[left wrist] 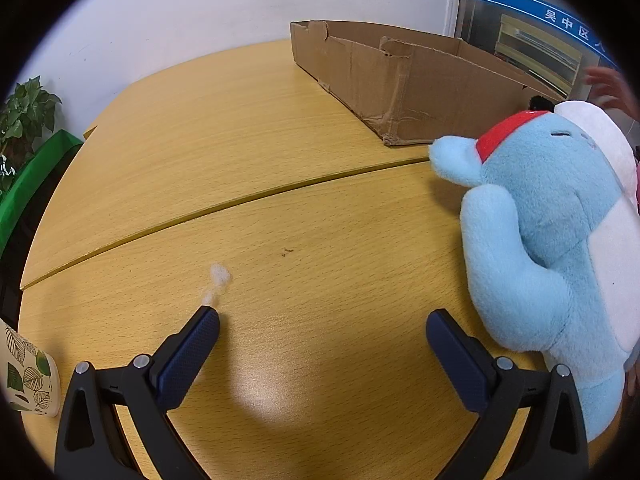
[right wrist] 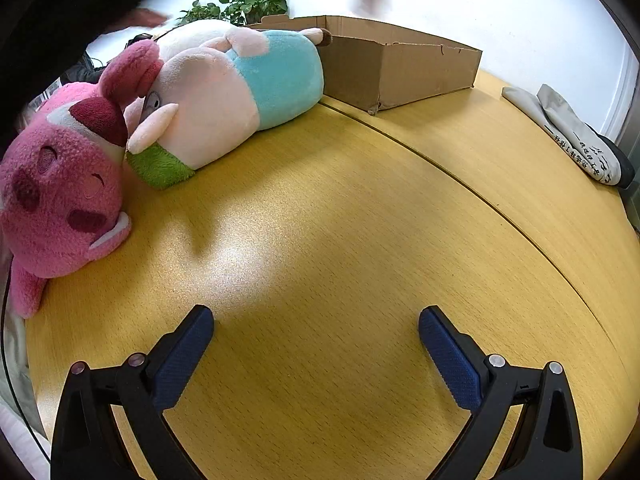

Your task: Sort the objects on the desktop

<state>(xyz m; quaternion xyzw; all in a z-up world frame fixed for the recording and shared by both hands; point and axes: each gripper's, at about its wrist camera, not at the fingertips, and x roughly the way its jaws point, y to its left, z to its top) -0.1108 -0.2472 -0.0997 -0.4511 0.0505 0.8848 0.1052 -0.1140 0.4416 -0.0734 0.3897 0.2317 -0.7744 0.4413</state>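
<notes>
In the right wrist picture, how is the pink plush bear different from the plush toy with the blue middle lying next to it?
The pink plush bear is pink almost all over, while the long plush toy mixes cream, blue and a green end. The bear has a shaggy surface; the long toy looks smooth. The bear lies nearer the camera at the table edge; the long toy reaches back to the cardboard box. Both lie on the table, untouched by either claw.

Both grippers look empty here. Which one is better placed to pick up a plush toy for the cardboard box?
Probably left. The left gripper is open with the blue plush toy right beside its right finger. The right gripper is also open, but faces bare table; the pink plush toy lies farther off.
</notes>
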